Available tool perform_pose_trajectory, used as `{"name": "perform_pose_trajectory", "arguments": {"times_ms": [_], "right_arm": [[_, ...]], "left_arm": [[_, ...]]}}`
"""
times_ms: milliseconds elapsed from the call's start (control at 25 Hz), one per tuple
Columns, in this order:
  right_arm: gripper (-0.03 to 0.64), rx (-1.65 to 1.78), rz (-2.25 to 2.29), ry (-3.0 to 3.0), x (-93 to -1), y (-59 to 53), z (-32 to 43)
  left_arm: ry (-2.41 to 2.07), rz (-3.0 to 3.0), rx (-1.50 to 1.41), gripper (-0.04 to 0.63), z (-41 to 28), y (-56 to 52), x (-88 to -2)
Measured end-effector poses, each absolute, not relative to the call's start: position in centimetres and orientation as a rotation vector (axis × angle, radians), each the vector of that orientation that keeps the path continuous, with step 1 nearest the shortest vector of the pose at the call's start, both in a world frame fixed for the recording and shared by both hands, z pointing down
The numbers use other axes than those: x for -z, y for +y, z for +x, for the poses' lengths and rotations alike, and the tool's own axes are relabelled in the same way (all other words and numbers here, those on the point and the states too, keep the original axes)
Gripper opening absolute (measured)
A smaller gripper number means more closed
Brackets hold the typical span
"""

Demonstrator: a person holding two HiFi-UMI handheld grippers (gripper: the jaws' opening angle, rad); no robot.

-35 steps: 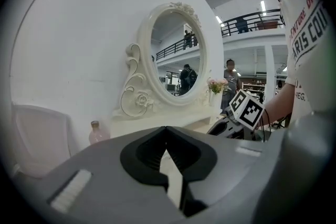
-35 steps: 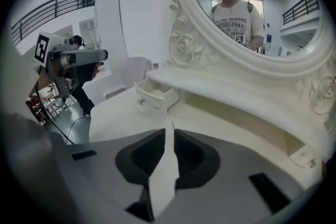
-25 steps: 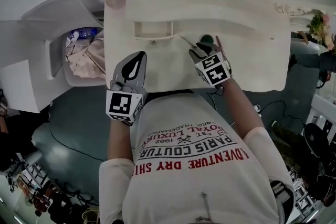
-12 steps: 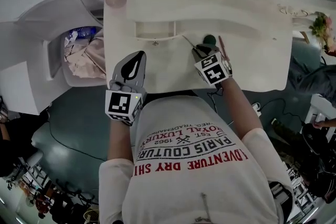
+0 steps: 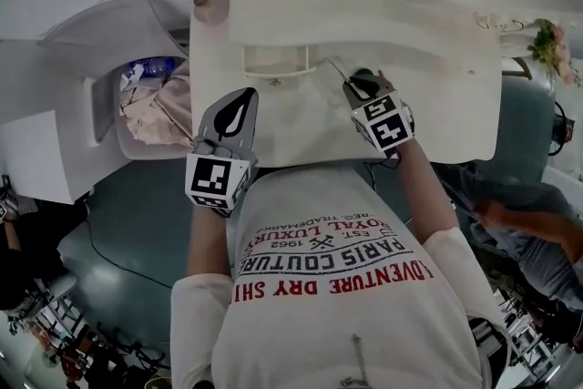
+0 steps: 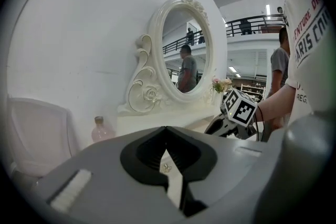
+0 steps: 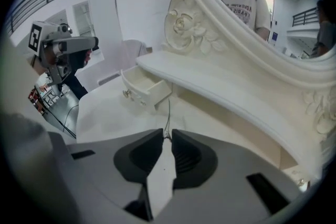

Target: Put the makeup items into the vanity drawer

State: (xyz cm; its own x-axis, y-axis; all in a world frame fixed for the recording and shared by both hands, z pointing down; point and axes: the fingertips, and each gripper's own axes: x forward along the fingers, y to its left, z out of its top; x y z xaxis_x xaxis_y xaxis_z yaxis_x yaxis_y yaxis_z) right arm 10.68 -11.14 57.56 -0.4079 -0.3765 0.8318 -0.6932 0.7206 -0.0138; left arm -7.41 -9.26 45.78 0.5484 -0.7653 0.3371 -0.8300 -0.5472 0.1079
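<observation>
The white vanity table fills the top half of my head view, and its oval mirror in a carved frame stands at 12 o'clock. A small drawer under the table's upper shelf is pulled out; it sits at about 11 o'clock from my right gripper.

My left gripper hovers over the table's near edge, at 6 o'clock from the drawer. Its tips are touching and I see nothing between them.

My right gripper is over the tabletop at 3 o'clock from the drawer and tilted downward. Its jaws have just been closing and now pinch the near end of a thin makeup stick at their very tips. From the tips the stick runs toward 11 o'clock in the head view, ending just beside the drawer's right corner. It is not in the drawer. I cannot tell whether its far end touches the tabletop.

A small pink bottle stands on the table's far left corner, at 10 o'clock from the drawer. A little bunch of flowers stands off the right end, at 3 o'clock.
</observation>
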Motion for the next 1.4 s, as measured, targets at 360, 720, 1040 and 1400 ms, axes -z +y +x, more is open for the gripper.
{"name": "perform_pose_trajectory", "arguments": {"times_ms": [360,720,1040,1400], "right_arm": [[0.060,-0.280,0.695,-2.187,-51.9,-12.7,5.2],[0.060,-0.169,0.478,-2.169,-53.9,-13.5,-2.2],[0.061,-0.288,0.561,-2.169,-55.6,-15.0,-4.5],[0.126,-0.351,0.690,-2.184,-53.8,-14.8,-0.5]], "left_arm": [[-1.420,2.541,-0.313,0.011,-10.0,-10.2,-43.1],[-1.482,2.508,-0.324,0.011,-14.2,-10.3,-43.1],[-1.509,2.436,-0.340,0.011,-17.3,-10.2,-44.8],[-1.451,2.482,-0.330,0.011,-13.9,-11.2,-43.8]]}}
